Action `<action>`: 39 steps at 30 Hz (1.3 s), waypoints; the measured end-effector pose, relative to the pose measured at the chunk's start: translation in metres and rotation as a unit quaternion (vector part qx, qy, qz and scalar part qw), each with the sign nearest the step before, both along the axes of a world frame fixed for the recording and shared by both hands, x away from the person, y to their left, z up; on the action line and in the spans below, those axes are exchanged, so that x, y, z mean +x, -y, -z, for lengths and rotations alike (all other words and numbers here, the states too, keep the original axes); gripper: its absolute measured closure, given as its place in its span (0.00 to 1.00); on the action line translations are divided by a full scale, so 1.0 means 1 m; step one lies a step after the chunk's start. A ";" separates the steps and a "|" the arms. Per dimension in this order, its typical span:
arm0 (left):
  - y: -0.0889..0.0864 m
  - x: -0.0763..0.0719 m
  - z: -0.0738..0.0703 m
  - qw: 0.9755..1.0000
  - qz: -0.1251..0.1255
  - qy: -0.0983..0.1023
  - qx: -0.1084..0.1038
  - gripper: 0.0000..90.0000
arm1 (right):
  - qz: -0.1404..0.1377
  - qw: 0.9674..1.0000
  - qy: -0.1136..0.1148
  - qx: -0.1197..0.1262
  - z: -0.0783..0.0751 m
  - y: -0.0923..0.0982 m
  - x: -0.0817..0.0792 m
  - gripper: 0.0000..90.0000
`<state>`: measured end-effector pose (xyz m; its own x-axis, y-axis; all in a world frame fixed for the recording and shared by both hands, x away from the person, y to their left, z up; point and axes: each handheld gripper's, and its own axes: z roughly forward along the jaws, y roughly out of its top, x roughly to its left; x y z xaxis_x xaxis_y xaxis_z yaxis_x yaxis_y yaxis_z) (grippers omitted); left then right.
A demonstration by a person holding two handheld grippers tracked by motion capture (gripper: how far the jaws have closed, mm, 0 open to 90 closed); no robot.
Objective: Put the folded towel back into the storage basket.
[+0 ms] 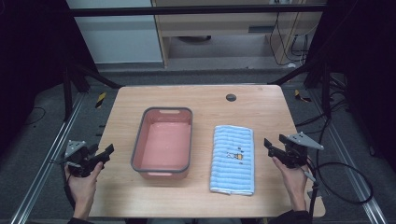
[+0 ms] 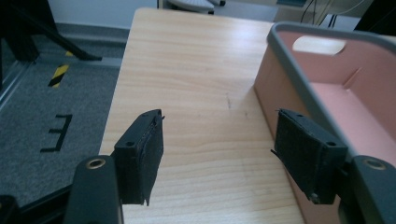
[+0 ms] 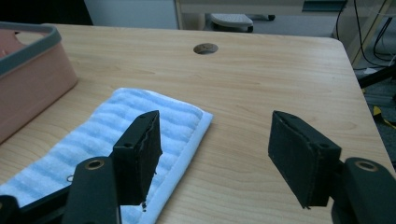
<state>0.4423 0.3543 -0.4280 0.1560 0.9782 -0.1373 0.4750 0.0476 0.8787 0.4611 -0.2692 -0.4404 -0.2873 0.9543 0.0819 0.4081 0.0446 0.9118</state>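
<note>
Start position: my left gripper [image 1: 103, 154] and right gripper [image 1: 272, 146] both gape, grasping nothing. Next, I judge, the right reaches centre-frame to the folded towel [image 1: 233, 158], destined for the pink bin [image 1: 163, 170].

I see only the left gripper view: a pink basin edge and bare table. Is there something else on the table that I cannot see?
Observer: Yes, a folded blue striped towel lies flat beside the pink basin, on the side away from your left gripper.
Operator: Is the basin empty?
Observer: In the high view nothing lies inside it.
Operator: Where is the right gripper?
Observer: The right gripper is at the table's right edge, jaws open, holding nothing, pointing toward the towel.
</note>
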 end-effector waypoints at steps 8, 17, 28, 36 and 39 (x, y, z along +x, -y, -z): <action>0.018 -0.006 -0.016 0.999 0.028 0.019 0.015 0.32 | -0.006 1.000 0.013 0.004 -0.008 0.001 -0.002 0.36; 0.036 -0.013 -0.030 0.998 0.053 0.034 0.010 0.32 | -0.013 1.000 0.014 -0.003 -0.013 -0.003 -0.001 0.39; 0.059 -0.019 -0.039 0.996 0.079 0.049 0.014 0.32 | -0.022 1.000 0.017 0.003 -0.020 -0.004 0.000 0.41; 0.076 -0.021 -0.042 0.994 0.095 0.056 0.015 0.33 | -0.030 0.999 0.018 0.009 -0.024 -0.006 0.003 0.43; 0.083 -0.021 -0.043 0.993 0.100 0.059 0.017 0.33 | -0.032 0.999 0.023 0.005 -0.026 -0.008 0.005 0.44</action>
<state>0.4212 0.2709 -0.3847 0.3613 0.9295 -0.0738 0.3663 -0.0687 0.9280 0.4658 -0.2613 -0.4142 -0.3520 0.9329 0.0761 0.3620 0.0607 0.9302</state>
